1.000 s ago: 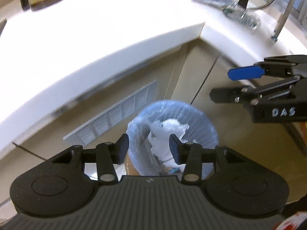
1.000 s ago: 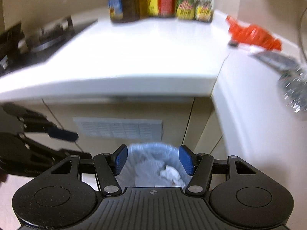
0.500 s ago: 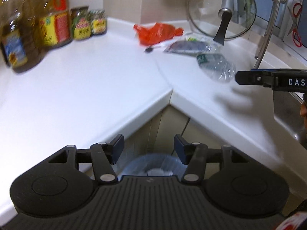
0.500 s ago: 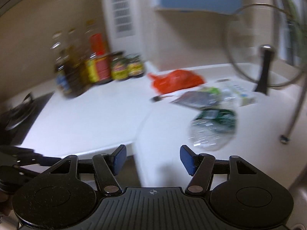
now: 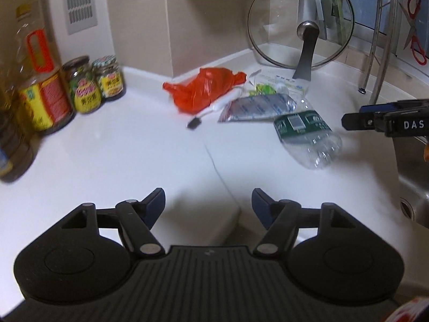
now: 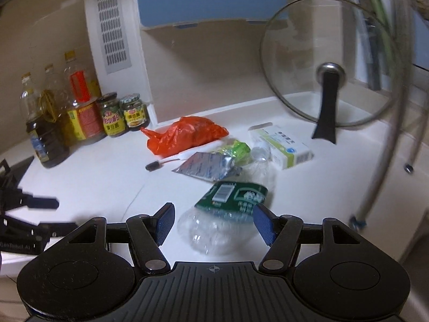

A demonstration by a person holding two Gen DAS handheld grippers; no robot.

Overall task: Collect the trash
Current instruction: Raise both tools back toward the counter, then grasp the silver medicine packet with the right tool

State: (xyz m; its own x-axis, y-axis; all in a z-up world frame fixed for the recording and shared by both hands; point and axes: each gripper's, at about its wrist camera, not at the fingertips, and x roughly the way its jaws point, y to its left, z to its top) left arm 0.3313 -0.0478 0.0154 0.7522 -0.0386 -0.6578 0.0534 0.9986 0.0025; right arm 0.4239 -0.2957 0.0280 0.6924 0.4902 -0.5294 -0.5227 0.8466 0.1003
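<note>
Trash lies on the white counter corner: a crushed clear bottle with a green label [image 6: 228, 212] [image 5: 308, 136], a silver foil pouch [image 6: 205, 165] [image 5: 254, 107], a red plastic bag [image 6: 185, 135] [image 5: 202, 90], a green wrapper [image 6: 233, 147], a white toothbrush [image 6: 166, 161] [image 5: 211, 110] and a small white-green box [image 6: 281, 145]. My right gripper [image 6: 213, 224] is open, its jaws either side of the bottle's base, just above it. My left gripper [image 5: 207, 205] is open and empty over the counter's front corner. The right gripper also shows in the left wrist view [image 5: 386, 119].
Oil bottles and jars [image 6: 80, 118] [image 5: 80, 88] stand at the back left. A glass pot lid [image 6: 329, 80] [image 5: 300, 21] leans against the wall at back right. A sink [image 5: 413, 177] and a faucet pipe [image 6: 386, 139] are on the right.
Both grippers rose from over the bin below the counter to counter height. The right gripper moved forward until the crushed bottle lies between its open jaws.
</note>
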